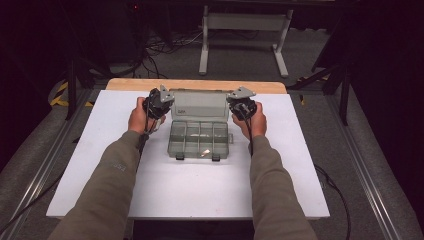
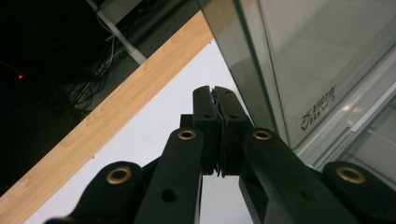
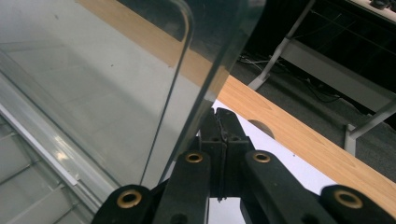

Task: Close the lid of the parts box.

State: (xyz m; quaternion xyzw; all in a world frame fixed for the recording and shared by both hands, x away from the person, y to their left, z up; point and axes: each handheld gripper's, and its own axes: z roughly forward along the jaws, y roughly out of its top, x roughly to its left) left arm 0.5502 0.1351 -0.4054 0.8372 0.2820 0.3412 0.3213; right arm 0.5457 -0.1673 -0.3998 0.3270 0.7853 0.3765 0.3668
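Note:
A clear grey compartment box [image 1: 199,141] lies on the white table [image 1: 150,190], and its lid [image 1: 200,105] stands raised at the back. My left gripper [image 1: 161,102] is at the lid's left edge and my right gripper [image 1: 241,103] at its right edge. In the left gripper view the black jaws [image 2: 215,93] are pressed together with nothing between them, close beside the lid's edge [image 2: 257,70]. In the right gripper view the jaws [image 3: 223,116] are likewise shut and empty, with their tips partly behind the lid's edge [image 3: 205,93]. Whether either gripper touches the lid I cannot tell.
A wooden strip [image 1: 195,85] runs along the table's far edge. Beyond it a pale metal stand [image 1: 245,30] and cables lie on the grey floor. Metal rails [image 1: 365,170] flank the table. White tabletop spreads in front of the box and to both sides.

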